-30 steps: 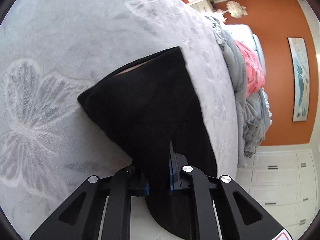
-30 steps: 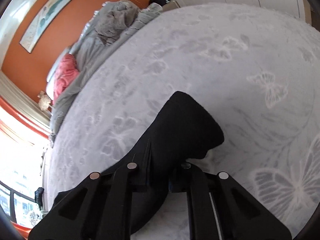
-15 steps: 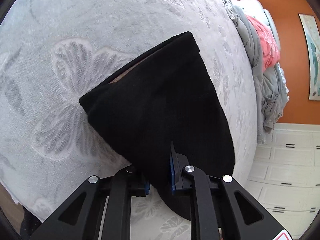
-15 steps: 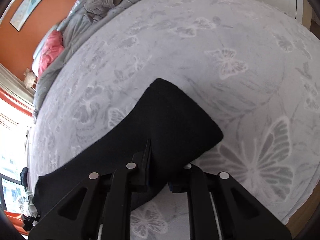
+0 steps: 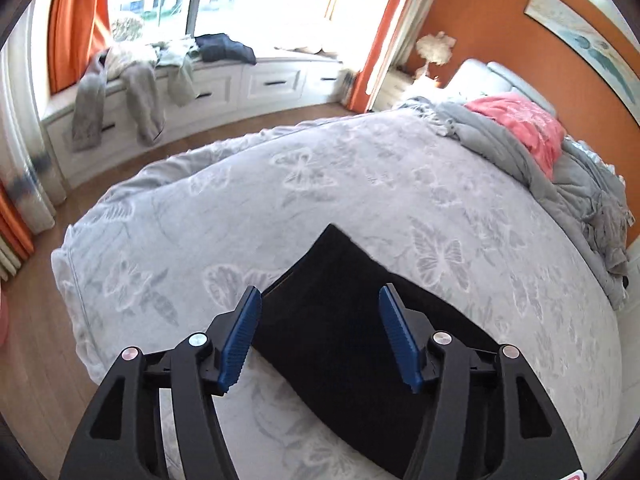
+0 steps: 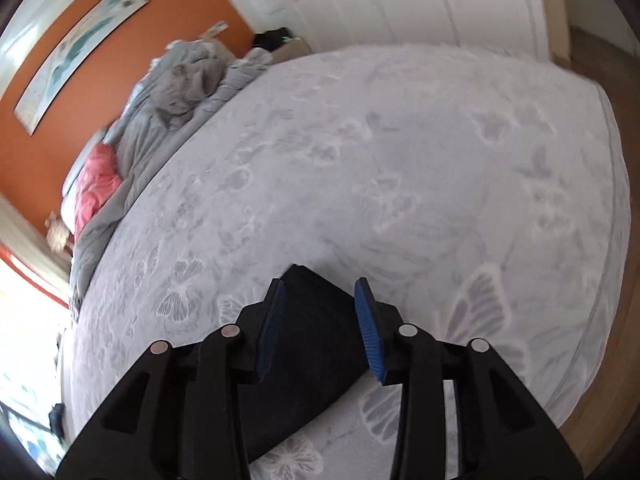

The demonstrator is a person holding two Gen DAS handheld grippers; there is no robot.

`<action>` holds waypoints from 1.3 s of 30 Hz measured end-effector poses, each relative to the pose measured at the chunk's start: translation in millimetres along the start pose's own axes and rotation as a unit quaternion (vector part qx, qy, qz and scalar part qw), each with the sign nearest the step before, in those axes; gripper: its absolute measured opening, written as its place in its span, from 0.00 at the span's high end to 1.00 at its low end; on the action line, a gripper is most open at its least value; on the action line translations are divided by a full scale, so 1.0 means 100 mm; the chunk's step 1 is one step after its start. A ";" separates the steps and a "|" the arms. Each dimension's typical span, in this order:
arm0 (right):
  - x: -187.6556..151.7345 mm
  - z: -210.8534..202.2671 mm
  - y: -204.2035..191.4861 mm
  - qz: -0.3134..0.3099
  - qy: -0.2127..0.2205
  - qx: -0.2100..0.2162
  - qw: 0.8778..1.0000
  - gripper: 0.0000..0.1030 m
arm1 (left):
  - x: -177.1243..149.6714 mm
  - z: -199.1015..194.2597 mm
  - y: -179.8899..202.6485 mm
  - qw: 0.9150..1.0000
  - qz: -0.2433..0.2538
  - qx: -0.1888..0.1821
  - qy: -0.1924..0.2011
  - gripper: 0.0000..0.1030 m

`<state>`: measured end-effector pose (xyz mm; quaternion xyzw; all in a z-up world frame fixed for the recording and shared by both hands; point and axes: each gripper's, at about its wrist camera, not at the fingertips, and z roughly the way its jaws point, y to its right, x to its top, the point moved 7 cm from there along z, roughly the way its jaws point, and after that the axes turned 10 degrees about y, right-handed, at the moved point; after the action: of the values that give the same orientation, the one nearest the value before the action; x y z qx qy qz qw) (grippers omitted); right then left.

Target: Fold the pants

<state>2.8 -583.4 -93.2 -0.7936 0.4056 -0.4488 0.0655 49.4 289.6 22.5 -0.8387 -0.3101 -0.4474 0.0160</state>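
Now I am looking down both wrist cameras at the black pants, which are lying flat and folded on the grey bedspread with its pale butterfly pattern, near the edge of the bed closest to me. My left gripper is hanging above the cloth with its jaws spread wide; they have just been opening, and the blue pads are standing clear of the fabric, so nothing is pinched between them even though the pants are showing in the gap below. My right gripper is doing much the same at the other end of the garment: its jaws have also just been opening, less widely, and its blue pads are sitting apart from the black cloth, so the grasp is released there too. In the right view I am seeing a squared corner of the pants pointing away from me, just beyond the fingertips. Farther up the bed a rumpled grey blanket is bunching along the headboard side, with a pink cloth lying on top of it. Across the wooden floor, clothes are draping over the white window seat, and orange curtains are framing the bright window.
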 end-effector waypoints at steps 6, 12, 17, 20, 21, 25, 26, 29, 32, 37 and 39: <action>-0.27 0.42 0.12 -0.038 -0.063 -0.074 0.995 0.61 | -0.41 0.24 0.91 0.994 0.065 -0.063 -0.069 0.32; -0.26 0.54 0.01 -0.059 -0.056 -0.006 0.997 0.35 | -1.01 0.36 1.54 0.976 0.183 -0.078 -0.087 0.32; -0.39 0.96 -0.23 -0.151 -0.081 -0.014 0.985 0.78 | -1.26 0.39 1.83 0.966 0.226 -0.085 -0.088 0.29; -0.30 0.94 -0.33 -0.172 -0.064 -0.024 0.983 0.92 | -1.40 0.50 1.93 0.963 0.231 -0.083 -0.110 0.27; -0.22 0.90 -0.33 -0.171 -0.047 -0.028 0.984 0.91 | -1.42 0.54 1.94 0.963 0.230 -0.080 -0.114 0.27; -0.17 0.95 0.15 -0.142 -0.048 -0.128 0.980 0.89 | -1.35 0.76 1.83 0.970 0.217 -0.041 -0.105 0.27; -0.11 0.86 0.09 -0.132 -0.035 -0.110 0.985 0.89 | -1.32 0.83 1.75 0.971 0.212 -0.020 -0.107 0.27; 0.11 0.37 -0.58 -0.147 0.036 -0.016 0.988 0.86 | -1.29 0.93 1.52 0.978 0.155 -0.012 -0.139 0.27; -0.26 0.10 -1.55 -0.206 0.008 0.108 0.973 0.86 | -1.29 1.00 1.32 0.978 0.111 -0.010 -0.179 0.27; -1.87 0.00 -3.26 -0.327 -0.146 0.269 0.894 0.86 | -1.23 1.04 1.01 0.977 0.127 0.045 -0.167 0.27; -2.58 0.02 -3.82 -0.379 -0.188 0.293 0.857 0.86 | -1.22 1.06 0.92 0.973 0.149 0.057 -0.167 0.26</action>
<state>158.8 -149.8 -85.6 -0.8992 -0.0974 -0.3793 0.1951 127.2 186.2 -110.8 -0.9360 -0.2049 -0.2752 0.0788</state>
